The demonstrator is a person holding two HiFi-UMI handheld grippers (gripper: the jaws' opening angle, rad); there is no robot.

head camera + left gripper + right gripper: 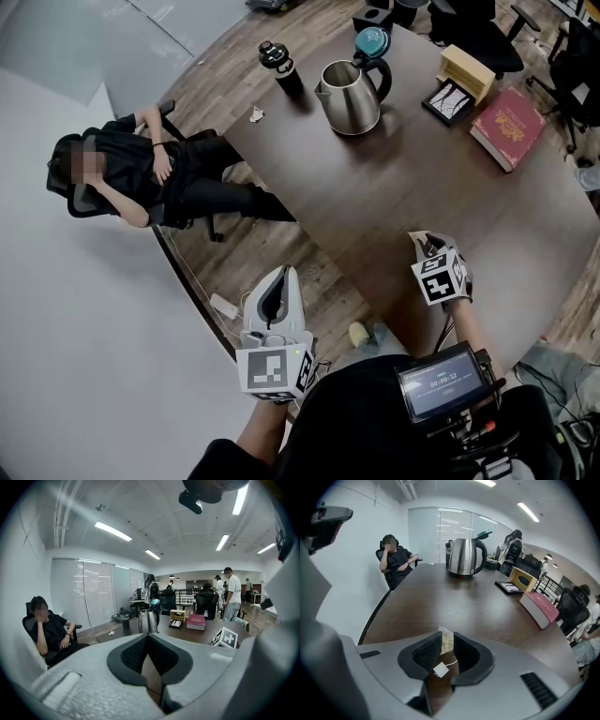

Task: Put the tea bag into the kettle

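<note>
The left gripper (pixel 279 281) hangs just off the bench (pixel 375 202) edge, jaws together on nothing, spare for now. The kettle (pixel 351 96) stands on the far side, its lid seemingly raised to receive. The right gripper (pixel 427 246), well short of it, has its jaws clamped on the tea bag (pixel 447 641), ready to carry.

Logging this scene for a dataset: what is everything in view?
table: one, dark brown, centre
kettle: one, steel, table's far end
bottle: one, black, left of kettle
paper scrap: one, white, by bottle
box: one, tan, right of kettle
flat item: one, black, before box
book: one, red, right of flat item
seated person: one, black clothes, left of table
tea bag: one, pale, in right gripper
left gripper: one, grey, shut, empty
right gripper: one, grey, shut on tea bag
</note>
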